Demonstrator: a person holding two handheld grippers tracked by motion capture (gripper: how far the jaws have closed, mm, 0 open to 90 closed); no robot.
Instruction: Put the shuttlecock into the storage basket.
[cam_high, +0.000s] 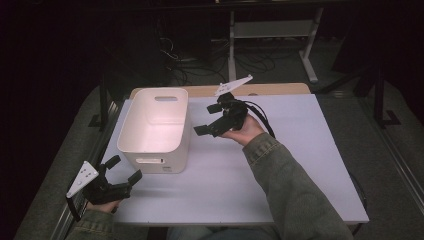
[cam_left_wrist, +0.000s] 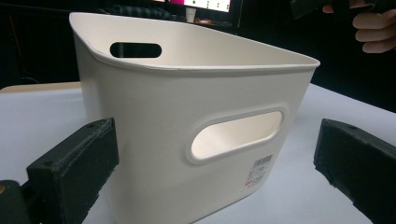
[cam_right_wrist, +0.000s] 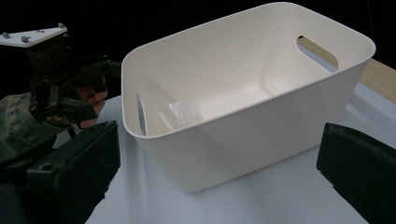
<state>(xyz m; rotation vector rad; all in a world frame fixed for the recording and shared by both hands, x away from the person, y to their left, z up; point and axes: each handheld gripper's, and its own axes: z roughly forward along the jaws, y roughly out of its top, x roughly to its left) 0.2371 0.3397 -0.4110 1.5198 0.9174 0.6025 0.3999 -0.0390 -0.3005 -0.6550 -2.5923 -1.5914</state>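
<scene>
Dark room, white table (cam_high: 300, 165). The bin (cam_high: 155, 127) near its left edge looks light, stiff; grab the rim. Left gripper (cam_high: 121, 169) and right gripper (cam_high: 208, 119) both gape, empty.

- The label (cam_left_wrist: 258, 170) low on the white bin (cam_left_wrist: 196, 116) is too small and blurred for me to read.
- My left gripper's (cam_left_wrist: 215, 168) black jaws run off the bottom edge.
- My right hand (cam_left_wrist: 376, 25) is cropped at the top right corner.
- The bin's near wall hides part of its floor from the right gripper view.
</scene>
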